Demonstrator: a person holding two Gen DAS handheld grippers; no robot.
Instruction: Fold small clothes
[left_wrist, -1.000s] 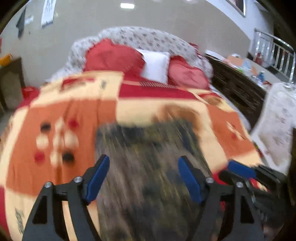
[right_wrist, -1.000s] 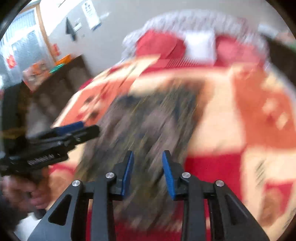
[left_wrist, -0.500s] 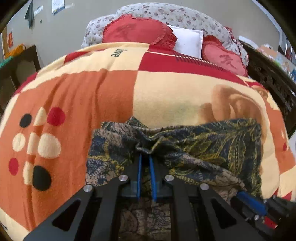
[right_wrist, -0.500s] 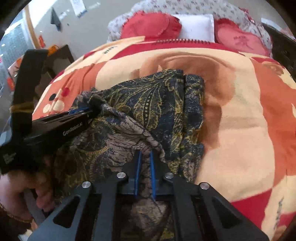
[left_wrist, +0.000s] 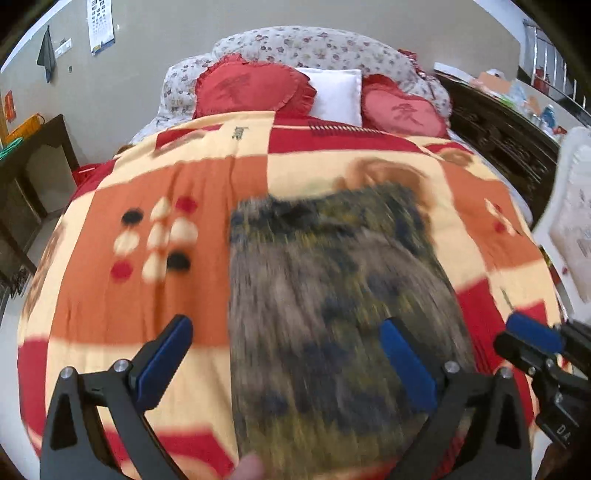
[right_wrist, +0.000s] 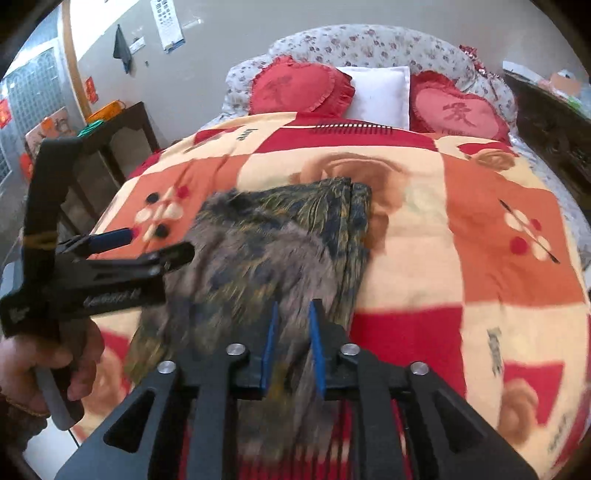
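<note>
A dark patterned garment (left_wrist: 325, 277) in navy, yellow and brown lies on the bed blanket (left_wrist: 177, 192), blurred by motion. My left gripper (left_wrist: 284, 323) hovers over its near part, jaws opening wide, nothing pinched between them. In the right wrist view the garment (right_wrist: 295, 221) lies partly folded, its right edge stacked in layers. My right gripper (right_wrist: 294, 305) is low over the near end, jaws opening a narrow gap with cloth showing in it, pads not clamped. The left gripper (right_wrist: 147, 243) reaches in from the left, held by a hand (right_wrist: 55, 362). The right gripper (left_wrist: 532, 336) shows at the left wrist view's right edge.
Two red heart-shaped cushions (right_wrist: 299, 85) and a white pillow (right_wrist: 380, 96) rest against the floral headboard. A dark wooden side table (right_wrist: 110, 147) stands left of the bed. Dark carved furniture (left_wrist: 502, 147) runs along the right side.
Half a second ago both grippers were shut on bunched cloth. Both have now let go and pulled back toward the near end; the left jaws stand wide, the right only slightly apart.
</note>
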